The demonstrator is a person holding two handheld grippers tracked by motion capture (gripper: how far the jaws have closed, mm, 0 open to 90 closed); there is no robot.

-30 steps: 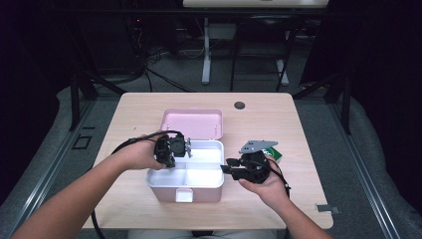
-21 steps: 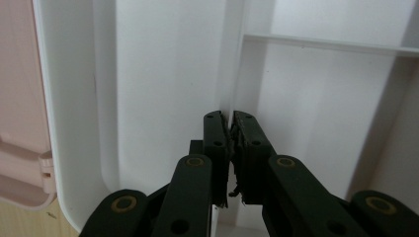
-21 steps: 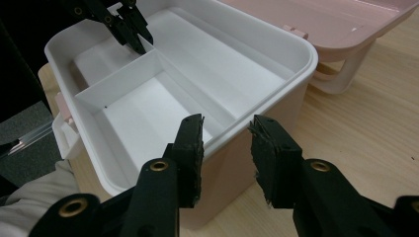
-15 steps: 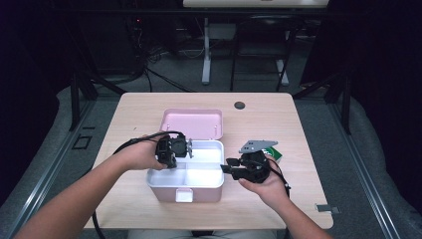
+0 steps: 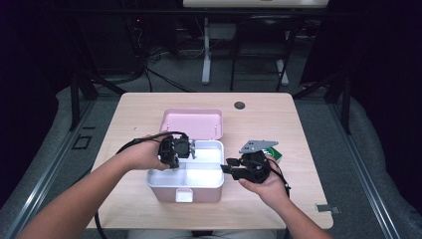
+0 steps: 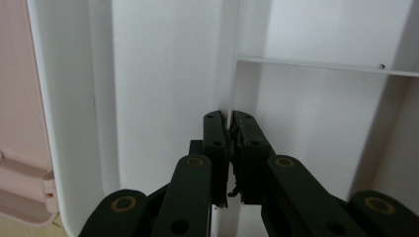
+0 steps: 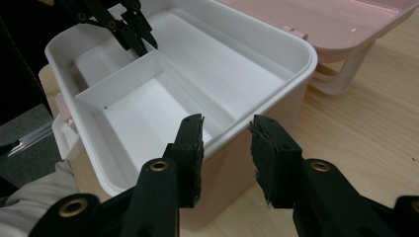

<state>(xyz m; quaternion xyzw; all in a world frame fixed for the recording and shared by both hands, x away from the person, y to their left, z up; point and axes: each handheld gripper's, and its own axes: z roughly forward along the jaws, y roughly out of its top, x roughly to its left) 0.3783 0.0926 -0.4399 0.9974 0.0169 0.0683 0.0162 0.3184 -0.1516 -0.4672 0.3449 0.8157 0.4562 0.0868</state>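
One pink box (image 5: 185,191) stands open near the front middle of the wooden bench (image 5: 298,129), its one pink lid (image 5: 193,122) folded back flat behind it. Inside sits one white tray (image 7: 276,47), split by thin dividers (image 7: 126,74) into three compartments (one long bay along the far side, two smaller ones nearer the person). One white latch (image 5: 183,195) shows on the box's front wall.

Two grippers are at work, one in each hand. The left gripper (image 5: 190,150) reaches into the tray from the box's left side; its jaws are pinched narrow on a divider wall, the thin white edge caught between the pads (image 6: 217,148). The right gripper (image 5: 226,166) sits at the box's right end with its jaws partly apart, straddling the rim: one jaw inside the tray, the other outside the pink wall; whether the pads press on it cannot be told.

One small dark round disc (image 5: 240,105) lies near the bench's far edge, well apart from the box. One green-and-white object (image 5: 276,153) peeks out just behind the right gripper.
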